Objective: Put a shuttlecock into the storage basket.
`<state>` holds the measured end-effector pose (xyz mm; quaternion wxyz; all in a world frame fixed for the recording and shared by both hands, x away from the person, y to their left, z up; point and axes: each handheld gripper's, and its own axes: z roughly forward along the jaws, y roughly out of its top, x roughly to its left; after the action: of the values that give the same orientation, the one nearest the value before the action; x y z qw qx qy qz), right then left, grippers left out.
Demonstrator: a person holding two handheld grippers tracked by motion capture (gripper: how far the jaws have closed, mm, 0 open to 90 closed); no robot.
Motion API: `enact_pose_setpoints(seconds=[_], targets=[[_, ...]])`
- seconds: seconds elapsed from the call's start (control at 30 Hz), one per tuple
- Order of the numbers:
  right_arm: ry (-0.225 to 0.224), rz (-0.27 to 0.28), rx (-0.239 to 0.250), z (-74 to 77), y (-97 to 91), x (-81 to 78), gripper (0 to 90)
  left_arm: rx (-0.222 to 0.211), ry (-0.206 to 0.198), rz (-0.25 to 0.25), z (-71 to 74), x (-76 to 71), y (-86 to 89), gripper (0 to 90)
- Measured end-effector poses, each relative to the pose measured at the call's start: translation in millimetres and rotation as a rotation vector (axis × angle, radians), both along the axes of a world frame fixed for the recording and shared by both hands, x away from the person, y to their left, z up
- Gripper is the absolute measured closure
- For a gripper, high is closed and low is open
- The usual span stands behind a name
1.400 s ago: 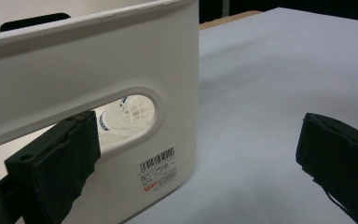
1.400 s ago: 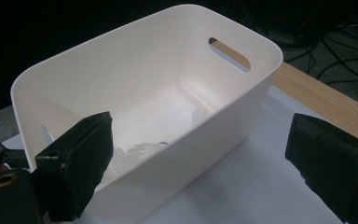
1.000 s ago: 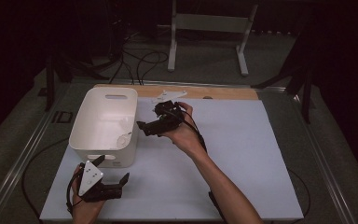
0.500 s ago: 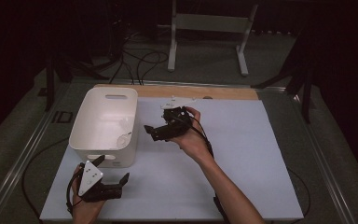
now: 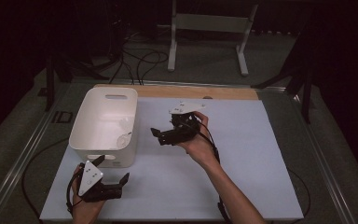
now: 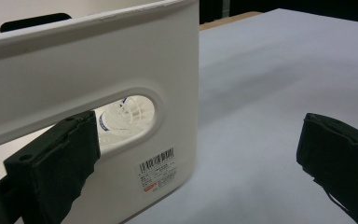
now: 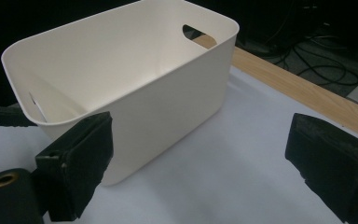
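From the high view, a white bin (image 5: 103,126) stood on the left part of the pale table (image 5: 242,186), with the left gripper (image 5: 116,177) low beside the bin's near wall and the right gripper (image 5: 158,136) held above the table just to the bin's right, its jaws pointing toward the bin. That view looked down into the bin, where small white things (image 5: 122,138) lay on the floor near the near wall, too faint to name. The left gripper view made them clearer: through the oval handle slot in the bin's near wall, a white shuttlecock (image 6: 129,111) showed inside, above a barcode label (image 6: 157,171) stuck on the outside. There the left jaws stood spread wide with nothing between them, one just beside the slot, the other out over bare table. The right gripper view took in the bin's long side and far handle slot (image 7: 196,32), its own jaws likewise wide apart and empty.
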<state>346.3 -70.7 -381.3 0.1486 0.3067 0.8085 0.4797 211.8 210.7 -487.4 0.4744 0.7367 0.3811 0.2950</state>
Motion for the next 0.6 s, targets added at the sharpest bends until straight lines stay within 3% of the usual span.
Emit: enact_pose_setpoints(seconds=[0.6], targets=[[-0.031,-0.04,-0.026,-9.9,-26.3,-10.9,7.7,-0.003,0.002,0.0,-0.1,0.3,-0.4,0.1]])
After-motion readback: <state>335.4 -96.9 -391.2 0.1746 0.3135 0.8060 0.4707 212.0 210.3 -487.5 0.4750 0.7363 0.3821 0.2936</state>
